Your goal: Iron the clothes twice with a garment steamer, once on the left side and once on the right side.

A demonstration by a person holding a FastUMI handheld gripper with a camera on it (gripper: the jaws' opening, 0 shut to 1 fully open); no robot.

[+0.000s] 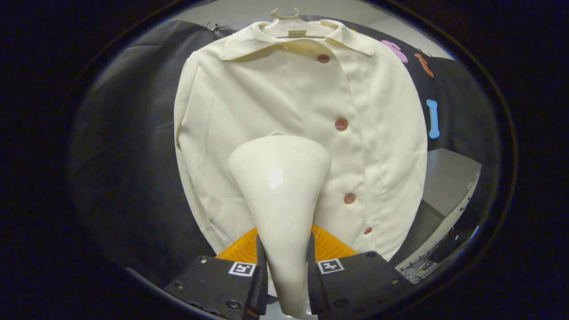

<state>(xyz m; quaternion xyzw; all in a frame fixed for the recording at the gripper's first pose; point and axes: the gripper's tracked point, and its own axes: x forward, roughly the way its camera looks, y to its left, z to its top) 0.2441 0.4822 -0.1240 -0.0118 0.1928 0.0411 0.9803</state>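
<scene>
Gripper (286, 266) pinching the narrow handle of a glossy cream cone-shaped garment steamer (280, 186), wide head toward 12 o'clock against a cream button-front collared shirt (249, 111), shirt on a pale plastic hanger (286, 20), brown buttons (341, 124) at 1 o'clock of the head.

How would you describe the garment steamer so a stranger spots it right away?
Find the cream shirt hanging on the black cloth wall. In front of it, the gripper fingers clamp a glossy cream cone, the steamer. It is hard and shiny; the shirt is matte with brown buttons.
</scene>
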